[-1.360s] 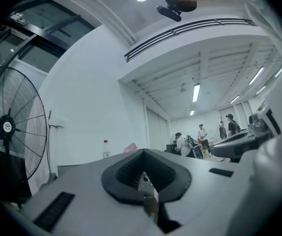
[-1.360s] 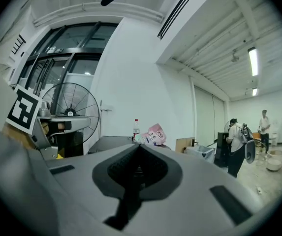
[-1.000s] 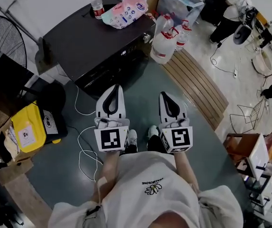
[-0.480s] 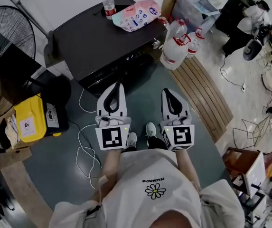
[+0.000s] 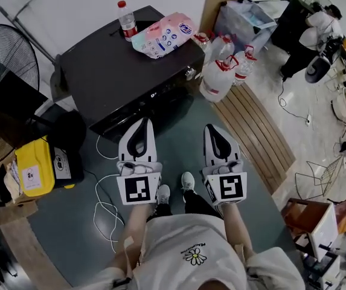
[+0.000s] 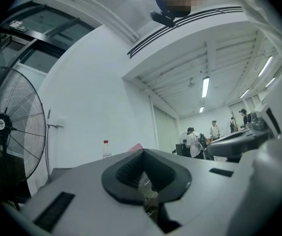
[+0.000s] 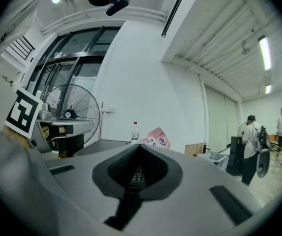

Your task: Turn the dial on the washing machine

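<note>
The black washing machine [image 5: 118,53] stands ahead of me in the head view, top facing up. Its control strip runs along the front edge, with a small silvery dial [image 5: 189,72] at the right end. My left gripper [image 5: 143,121] is held level over the grey floor, just short of the machine's front, jaws shut with nothing between them. My right gripper [image 5: 212,128] is beside it, also shut and empty, below and right of the dial. Past the closed left gripper [image 6: 142,153] and right gripper [image 7: 139,146], the gripper views show the machine top.
A water bottle [image 5: 126,12] and a pink packet [image 5: 160,35] lie on the machine top. Large water jugs [image 5: 221,68] stand at its right, beside a wooden slat platform [image 5: 254,128]. A floor fan [image 5: 3,71], a yellow container [image 5: 34,165] and a white cable [image 5: 103,198] are on the left.
The person has stepped, and both grippers have been carried along level with them. The jaws have stayed shut. The machine sits slightly lower and further left in the head view.
</note>
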A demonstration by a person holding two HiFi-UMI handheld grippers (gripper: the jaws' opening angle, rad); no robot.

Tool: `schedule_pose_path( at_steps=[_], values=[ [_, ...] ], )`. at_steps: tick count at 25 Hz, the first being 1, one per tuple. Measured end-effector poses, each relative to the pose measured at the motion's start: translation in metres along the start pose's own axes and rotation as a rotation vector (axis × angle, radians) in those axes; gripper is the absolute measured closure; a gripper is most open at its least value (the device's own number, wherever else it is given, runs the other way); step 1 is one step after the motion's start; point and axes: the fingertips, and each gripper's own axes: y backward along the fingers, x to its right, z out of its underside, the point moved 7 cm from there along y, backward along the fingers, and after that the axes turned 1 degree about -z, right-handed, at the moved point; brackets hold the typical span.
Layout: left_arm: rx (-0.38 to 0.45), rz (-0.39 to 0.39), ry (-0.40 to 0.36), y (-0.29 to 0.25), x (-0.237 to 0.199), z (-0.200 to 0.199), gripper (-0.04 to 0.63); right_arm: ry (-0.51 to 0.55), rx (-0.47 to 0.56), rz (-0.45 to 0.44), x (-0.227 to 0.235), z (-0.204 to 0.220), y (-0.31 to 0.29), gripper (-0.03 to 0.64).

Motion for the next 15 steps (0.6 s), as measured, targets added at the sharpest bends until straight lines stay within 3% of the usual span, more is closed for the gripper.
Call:
schedule_pose_path(
  at_steps=[5, 15],
  values=[
    [0.020, -0.006, -0.010, -0.039, -0.007, 0.030, 0.596, -0.038, -0.012, 0.012, 0.027, 0.022, -0.035, 0.612],
    [-0.041, -0.030, 0.001, -0.096, -0.001, 0.147, 0.596, -0.008, 0.034, -0.042, 0.046, 0.128, -0.103, 0.612]
  ],
)
